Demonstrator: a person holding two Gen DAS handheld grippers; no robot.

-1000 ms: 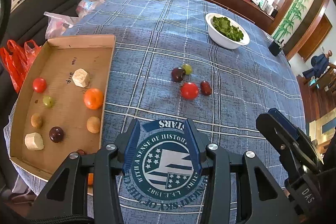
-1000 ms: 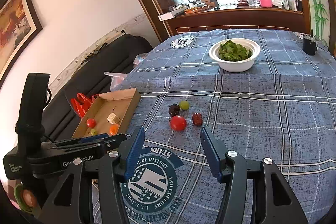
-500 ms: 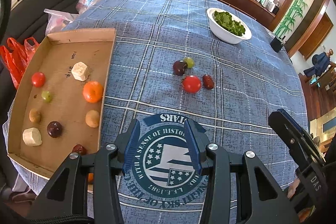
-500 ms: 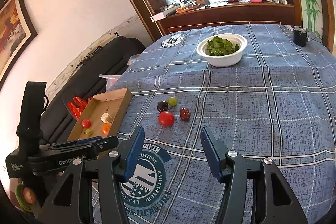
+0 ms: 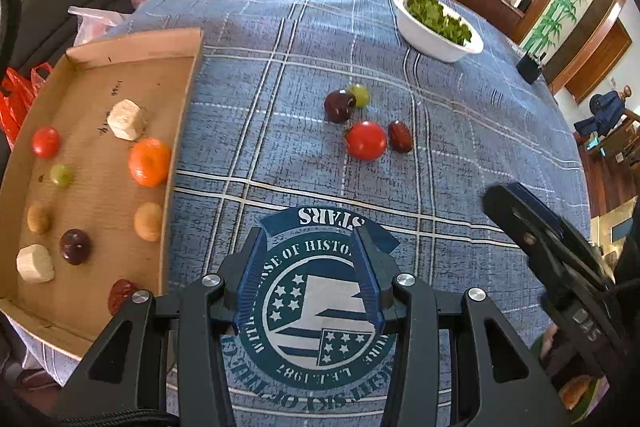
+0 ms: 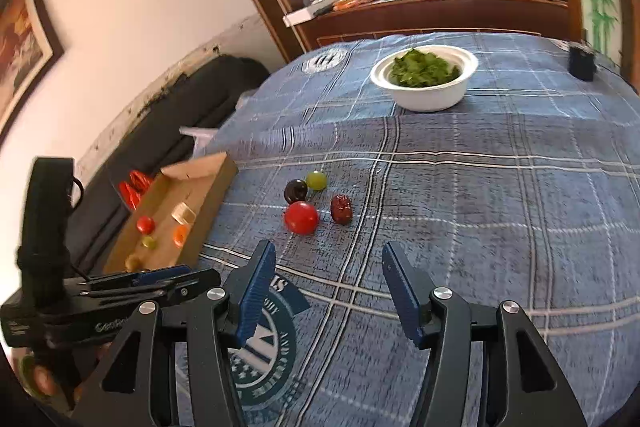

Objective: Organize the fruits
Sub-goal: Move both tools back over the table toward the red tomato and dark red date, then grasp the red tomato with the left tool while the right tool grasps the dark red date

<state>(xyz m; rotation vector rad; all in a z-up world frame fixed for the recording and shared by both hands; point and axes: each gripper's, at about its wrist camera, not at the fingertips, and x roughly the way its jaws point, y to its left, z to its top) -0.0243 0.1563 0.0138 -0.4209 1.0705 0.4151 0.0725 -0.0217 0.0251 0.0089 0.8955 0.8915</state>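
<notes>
Cardboard tray (image 5: 182, 115): at the tabletop's left edge, holding a small red tomato (image 5: 46, 142), a green grape (image 5: 61, 175), a mandarin (image 5: 149, 161), two pale cubes, two tan fruits, a dark plum (image 5: 74, 246) and a red date near its front wall
Left claw (image 5: 306, 269): over the round emblem (image 5: 312, 311) printed on the blue checked cloth near the tabletop's front edge, jaws partly apart, nothing between them
Loose fruits: a tight cluster mid-tabletop, well apart from the tray; dark plum (image 5: 339, 105) touching a green grape (image 5: 359, 95), red tomato (image 5: 366, 140) just in front, red date (image 5: 400, 136) beside the tomato's right
Right claw (image 6: 328, 277): above bare cloth in front of the cluster, jaws partly apart and empty
White bowl (image 5: 432, 41): of green leaves, toward the far right edge
</notes>
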